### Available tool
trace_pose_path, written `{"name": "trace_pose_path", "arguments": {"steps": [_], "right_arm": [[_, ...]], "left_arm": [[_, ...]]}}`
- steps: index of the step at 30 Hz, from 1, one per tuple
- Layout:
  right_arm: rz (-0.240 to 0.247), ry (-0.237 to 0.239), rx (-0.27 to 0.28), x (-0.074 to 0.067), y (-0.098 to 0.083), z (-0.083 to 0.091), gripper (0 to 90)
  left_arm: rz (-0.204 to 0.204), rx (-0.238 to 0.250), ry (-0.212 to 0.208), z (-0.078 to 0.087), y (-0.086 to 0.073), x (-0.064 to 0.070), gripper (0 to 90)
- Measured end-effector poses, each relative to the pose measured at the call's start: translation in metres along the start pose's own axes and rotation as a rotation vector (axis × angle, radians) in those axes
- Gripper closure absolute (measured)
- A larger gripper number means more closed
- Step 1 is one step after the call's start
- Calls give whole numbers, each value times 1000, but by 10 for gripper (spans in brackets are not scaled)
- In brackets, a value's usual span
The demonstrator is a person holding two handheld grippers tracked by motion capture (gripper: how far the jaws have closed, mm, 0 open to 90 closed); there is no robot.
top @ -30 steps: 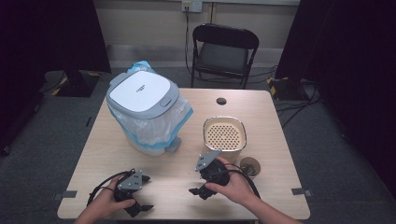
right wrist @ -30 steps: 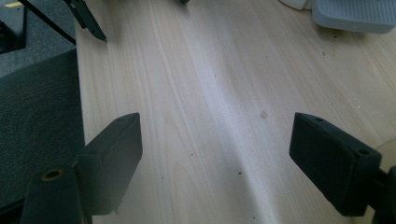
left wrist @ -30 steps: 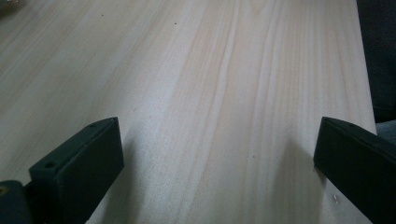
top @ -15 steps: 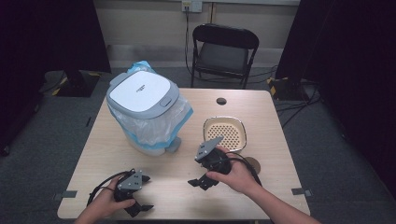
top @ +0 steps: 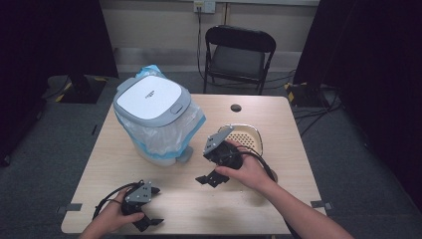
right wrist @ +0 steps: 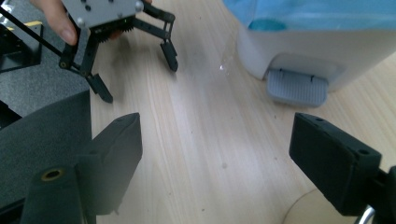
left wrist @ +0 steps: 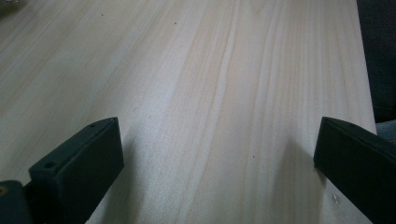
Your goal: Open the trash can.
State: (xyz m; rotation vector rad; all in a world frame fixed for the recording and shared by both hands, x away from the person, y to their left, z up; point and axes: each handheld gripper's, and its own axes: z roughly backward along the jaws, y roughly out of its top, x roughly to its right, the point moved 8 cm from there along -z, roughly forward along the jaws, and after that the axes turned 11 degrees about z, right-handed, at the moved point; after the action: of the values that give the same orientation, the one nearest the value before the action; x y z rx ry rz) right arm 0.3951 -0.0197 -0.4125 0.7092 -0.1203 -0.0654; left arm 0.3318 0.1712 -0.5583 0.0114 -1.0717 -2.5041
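High view first: the pale wooden table (top: 164, 199) has a white pedal bin with a grey-rimmed flat lid and a blue-edged clear plastic liner (top: 157, 119) standing on its far left part. Off to the right of it sits a round cream-coloured perforated basket (top: 249, 138), and there's a small dark round thing (top: 236, 107) near the far edge that's too small to make out. A black folding chair (top: 238, 55) stands behind the table.

The right gripper (top: 213, 178) is held up off the tabletop in the person's right hand (top: 246, 172), just in front of the basket and near the bin's base, with its grey plate tilted up. Jaws are spread wide with nothing between them. In the right gripper view you can see bare wood between the two black jaws, plus the bin's grey foot pedal (right wrist: 296, 87) ahead on the right, resting against the white base.

The left gripper (top: 149, 206) sits low at the near left corner of the table, in the left hand (top: 112, 216), well apart from the bin. It's also spread open and empty; the left gripper view looks along plain wood grain between its jaws. You can catch that same gripper from the right gripper view too, up at the top left, jaws apart just above the wood.
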Motion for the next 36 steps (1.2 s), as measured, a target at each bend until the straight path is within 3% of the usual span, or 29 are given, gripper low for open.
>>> {"name": "trace_pose_path", "arguments": {"steps": [14,36], "right_arm": [[36,-15,-18,18,24,11,169],[14,-50,36,46,50,34,168]], "left_arm": [[-5,6,2,0,1,0,9],[-4,11,-4,0,1,0,8]]}}
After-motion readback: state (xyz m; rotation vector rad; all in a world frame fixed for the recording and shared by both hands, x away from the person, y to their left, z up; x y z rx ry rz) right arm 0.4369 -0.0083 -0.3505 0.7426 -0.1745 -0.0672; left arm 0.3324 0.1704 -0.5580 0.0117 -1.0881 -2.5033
